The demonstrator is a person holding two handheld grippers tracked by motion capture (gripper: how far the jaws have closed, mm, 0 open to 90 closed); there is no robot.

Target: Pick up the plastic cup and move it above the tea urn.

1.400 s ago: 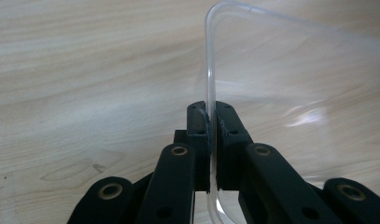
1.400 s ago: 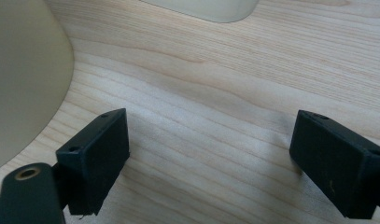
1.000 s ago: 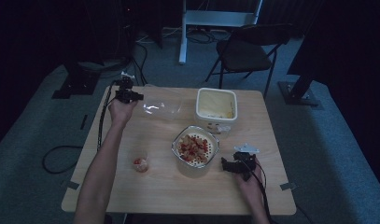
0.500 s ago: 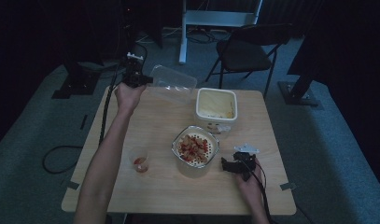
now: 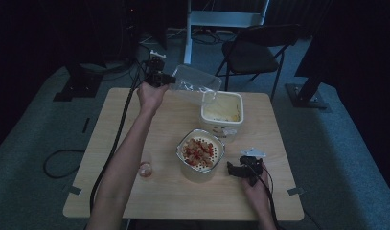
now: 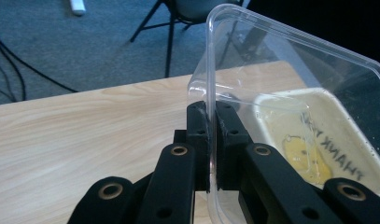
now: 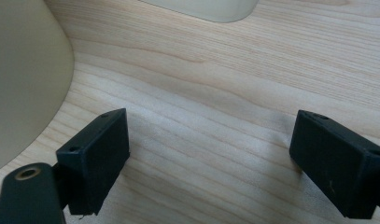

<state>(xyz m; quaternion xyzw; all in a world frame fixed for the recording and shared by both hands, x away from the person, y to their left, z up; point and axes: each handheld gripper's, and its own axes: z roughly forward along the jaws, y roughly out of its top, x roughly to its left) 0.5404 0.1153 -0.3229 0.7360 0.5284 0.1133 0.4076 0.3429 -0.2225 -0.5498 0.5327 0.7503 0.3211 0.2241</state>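
Clear plastic lid (image 5: 195, 80) — transparent, rounded corners, raised rim, glare on it. It is held off the tabletop (image 5: 135, 120) near the far edge, tilted, with one corner over the near-left corner of the square cream container (image 5: 222, 111). In the left gripper view the lid (image 6: 290, 84) stands on edge and its rim runs straight down between the pads.

Left hand-held gripper (image 5: 169, 78) is clamped tight on the lid's rim, jaws almost together with only thin plastic between them (image 6: 209, 140). Right hand-held gripper (image 5: 233, 170) rests on the tabletop near the front right, jaws spread wide with bare wood between them (image 7: 208, 154), holding nothing.

The cream container is open, with yellowish residue inside and "THANK" lettering showing through the lid in the left gripper view. A round tub (image 5: 200, 152) with red and tan bits sits mid-table, just left of the right hand-held gripper. A small cup (image 5: 145, 169) stands near the left forearm.

Room — the back-left part of the tabletop is bare wood, and so is the front strip. The lid sits close to the far edge; a folding chair (image 5: 252, 50) stands on the floor behind it.
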